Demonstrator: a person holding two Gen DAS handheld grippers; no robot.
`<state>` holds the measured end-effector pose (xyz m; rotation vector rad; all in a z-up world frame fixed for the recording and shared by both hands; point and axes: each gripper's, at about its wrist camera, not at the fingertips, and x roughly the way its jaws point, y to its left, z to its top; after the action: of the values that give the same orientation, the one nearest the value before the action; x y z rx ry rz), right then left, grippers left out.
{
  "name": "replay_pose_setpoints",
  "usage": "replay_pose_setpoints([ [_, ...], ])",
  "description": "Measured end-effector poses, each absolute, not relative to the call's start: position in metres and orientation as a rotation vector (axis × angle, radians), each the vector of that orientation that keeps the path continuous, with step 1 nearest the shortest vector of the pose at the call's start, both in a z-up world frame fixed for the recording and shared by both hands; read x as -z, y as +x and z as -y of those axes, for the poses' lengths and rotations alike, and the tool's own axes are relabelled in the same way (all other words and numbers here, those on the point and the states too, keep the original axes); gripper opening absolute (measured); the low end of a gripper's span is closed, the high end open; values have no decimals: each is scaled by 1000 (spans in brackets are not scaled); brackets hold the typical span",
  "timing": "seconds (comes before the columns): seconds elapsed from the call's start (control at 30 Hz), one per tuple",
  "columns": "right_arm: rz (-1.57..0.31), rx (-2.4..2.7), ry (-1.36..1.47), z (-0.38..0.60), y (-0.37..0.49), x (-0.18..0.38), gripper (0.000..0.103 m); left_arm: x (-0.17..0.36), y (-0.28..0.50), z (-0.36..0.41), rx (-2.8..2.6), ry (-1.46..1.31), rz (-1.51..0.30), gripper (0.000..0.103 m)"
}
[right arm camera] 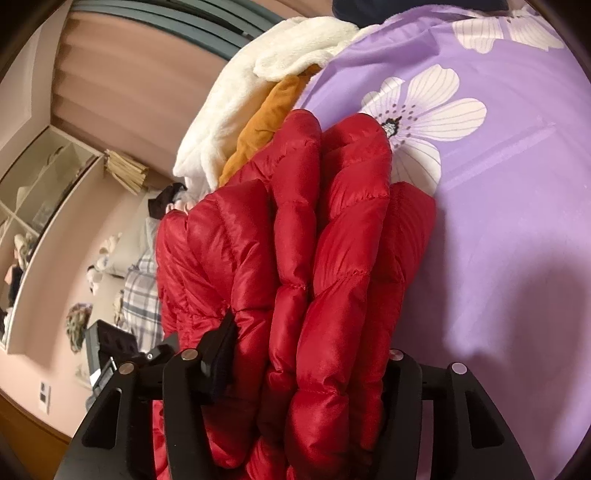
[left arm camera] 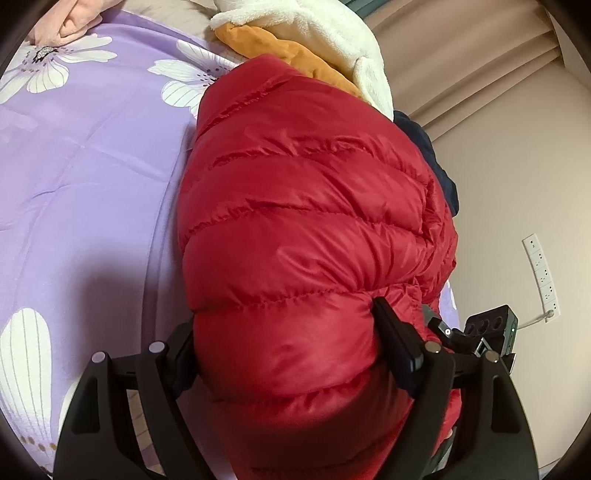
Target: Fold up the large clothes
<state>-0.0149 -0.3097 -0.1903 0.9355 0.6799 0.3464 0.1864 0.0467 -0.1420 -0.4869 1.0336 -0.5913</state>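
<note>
The folded red down jacket is clamped, jaws wide, by the left gripper and the right gripper; setting down on the purple sheet seems next.

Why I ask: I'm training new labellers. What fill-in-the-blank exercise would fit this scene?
1. The left tool and the right tool each have the same ____ puffy jacket between their fingers.
2. The jacket lies on a purple sheet printed with large white ____.
3. Beyond the jacket, a white fleece lies over an ____ garment.

Missing words: red; flowers; orange.
</note>
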Motion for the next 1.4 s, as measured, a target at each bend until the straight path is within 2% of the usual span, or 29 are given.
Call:
replay_pose_setpoints([
  [0.63,-706,-332,928,312,-9,193,61,136,184,-48,563,-437,-1022,84],
  [1.4,-709,-332,930,312,-8,194,63,134,184,-50,556,-428,-1022,84],
])
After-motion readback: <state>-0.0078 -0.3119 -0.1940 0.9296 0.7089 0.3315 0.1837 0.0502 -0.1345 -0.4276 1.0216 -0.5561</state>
